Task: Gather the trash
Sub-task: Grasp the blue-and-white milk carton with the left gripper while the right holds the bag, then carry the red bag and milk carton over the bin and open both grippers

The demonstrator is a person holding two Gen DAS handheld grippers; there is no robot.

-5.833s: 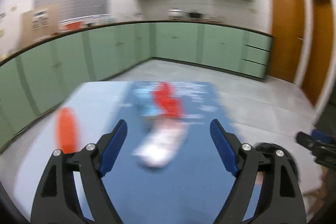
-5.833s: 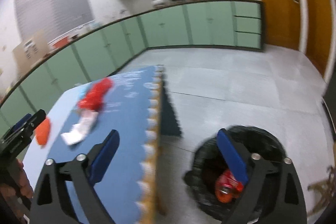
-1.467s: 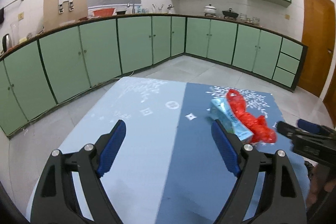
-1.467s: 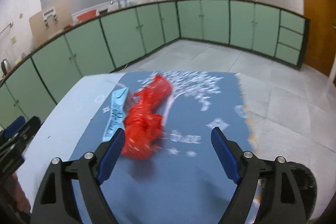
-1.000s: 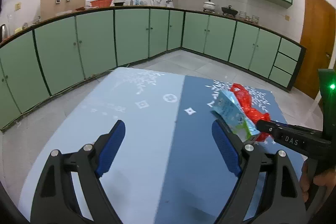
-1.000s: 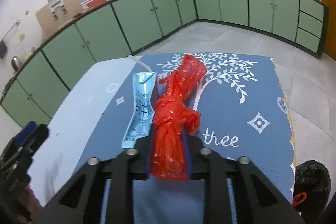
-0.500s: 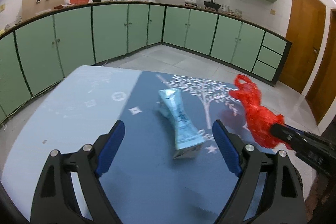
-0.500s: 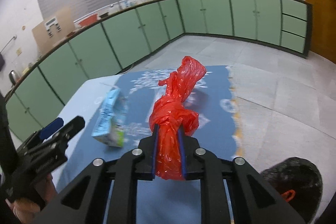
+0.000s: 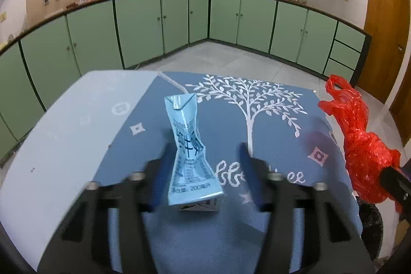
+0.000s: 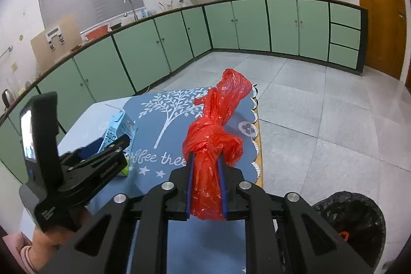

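Note:
A crushed light-blue drink carton point(image 9: 188, 153) with a white straw stands on the blue tree-print cloth point(image 9: 257, 120). My left gripper point(image 9: 204, 158) is open, its blurred fingers on either side of the carton without touching it. It also shows in the right wrist view point(image 10: 102, 148) beside the carton point(image 10: 117, 127). My right gripper point(image 10: 205, 184) is shut on a knotted red plastic bag point(image 10: 215, 130) and holds it above the table's right edge. The bag shows in the left wrist view point(image 9: 359, 140) at the right.
A black-lined trash bin point(image 10: 357, 220) stands on the floor just right of the table; its rim also shows in the left wrist view point(image 9: 370, 225). Green cabinets point(image 9: 231, 19) run along the far walls. A wooden door point(image 9: 385, 37) is at the right.
My left gripper has moved forward around the carton and its fingers have narrowed. My right gripper has lifted the red bag off the cloth and carried it right, toward the bin.

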